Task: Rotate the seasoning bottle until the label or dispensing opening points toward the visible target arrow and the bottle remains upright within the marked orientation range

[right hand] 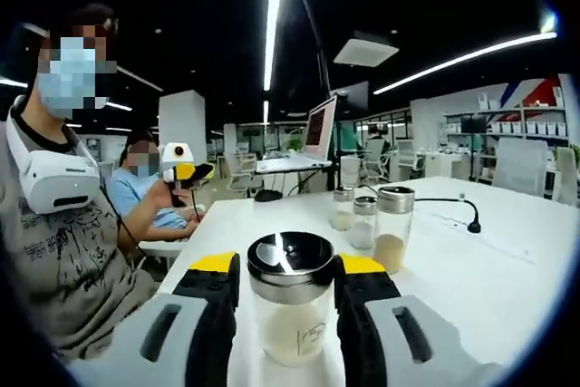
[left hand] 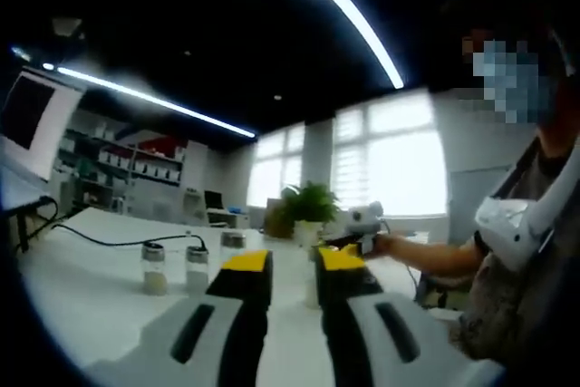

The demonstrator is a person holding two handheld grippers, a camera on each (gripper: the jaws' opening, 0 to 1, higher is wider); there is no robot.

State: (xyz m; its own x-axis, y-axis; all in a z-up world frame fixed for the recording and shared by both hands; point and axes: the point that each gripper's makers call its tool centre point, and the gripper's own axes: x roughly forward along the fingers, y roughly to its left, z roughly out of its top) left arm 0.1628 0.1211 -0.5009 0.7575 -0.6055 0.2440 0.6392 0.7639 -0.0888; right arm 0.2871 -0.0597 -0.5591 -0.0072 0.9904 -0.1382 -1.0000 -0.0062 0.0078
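The seasoning bottle [right hand: 290, 310], clear glass with pale powder and a shiny dark lid, stands upright on the white table [right hand: 471, 287]. My right gripper [right hand: 289, 266] has its yellow-tipped jaws pressed against both sides of the bottle, just under the lid, shut on it. My left gripper [left hand: 293, 262] hovers over the table [left hand: 82, 305], open, with a narrow bare gap between its jaws. A pale sliver of a bottle [left hand: 311, 292] peeks out in that gap. The left gripper [right hand: 186, 171] is raised in a hand at the left. The right gripper [left hand: 361, 227] is held by a hand beyond the left jaws.
Three more seasoning bottles [right hand: 394, 228] stand in a group behind the held one; they also show as small jars [left hand: 154, 269]. A black cable [right hand: 449, 202] crosses the table. A monitor [right hand: 322, 129], a potted plant [left hand: 308, 206] and a seated person [right hand: 145, 192] lie beyond.
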